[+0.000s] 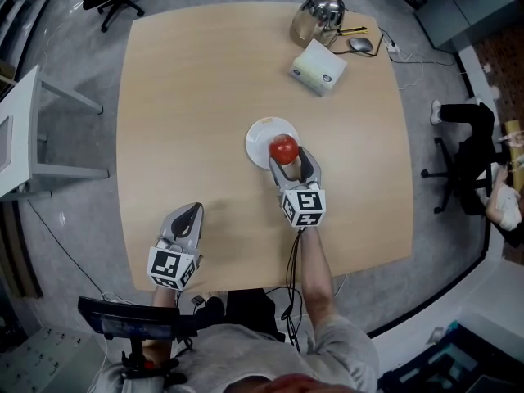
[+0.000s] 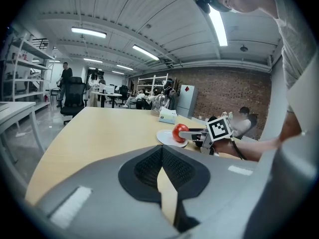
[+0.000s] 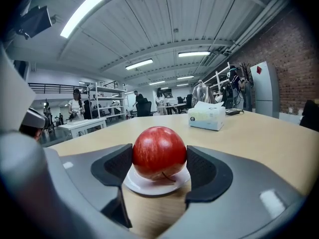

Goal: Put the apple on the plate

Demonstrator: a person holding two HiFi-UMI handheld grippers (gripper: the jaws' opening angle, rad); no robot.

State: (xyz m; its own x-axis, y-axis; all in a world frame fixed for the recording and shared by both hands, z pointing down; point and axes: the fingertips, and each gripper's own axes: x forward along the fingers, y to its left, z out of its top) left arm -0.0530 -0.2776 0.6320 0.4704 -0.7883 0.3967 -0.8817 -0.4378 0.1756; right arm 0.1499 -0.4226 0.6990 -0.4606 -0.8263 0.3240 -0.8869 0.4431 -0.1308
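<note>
A red apple (image 1: pixel 283 148) sits over the near rim of a small white plate (image 1: pixel 260 137) at the middle of the wooden table (image 1: pixel 180 121). My right gripper (image 1: pixel 293 160) is shut on the apple; in the right gripper view both dark pads press the apple (image 3: pixel 159 151) from either side, with the plate (image 3: pixel 149 185) just beneath it. Whether the apple rests on the plate or hangs just above it, I cannot tell. My left gripper (image 1: pixel 190 211) lies low near the table's front edge, shut and holding nothing (image 2: pixel 160 156). From there the apple (image 2: pixel 179 132) shows ahead.
A white tissue box (image 1: pixel 318 68), a metal kettle (image 1: pixel 319 11) and a computer mouse (image 1: pixel 360 44) stand at the table's far right corner. An office chair (image 1: pixel 467 150) stands off the right edge, and a white desk (image 1: pixel 24 129) off the left.
</note>
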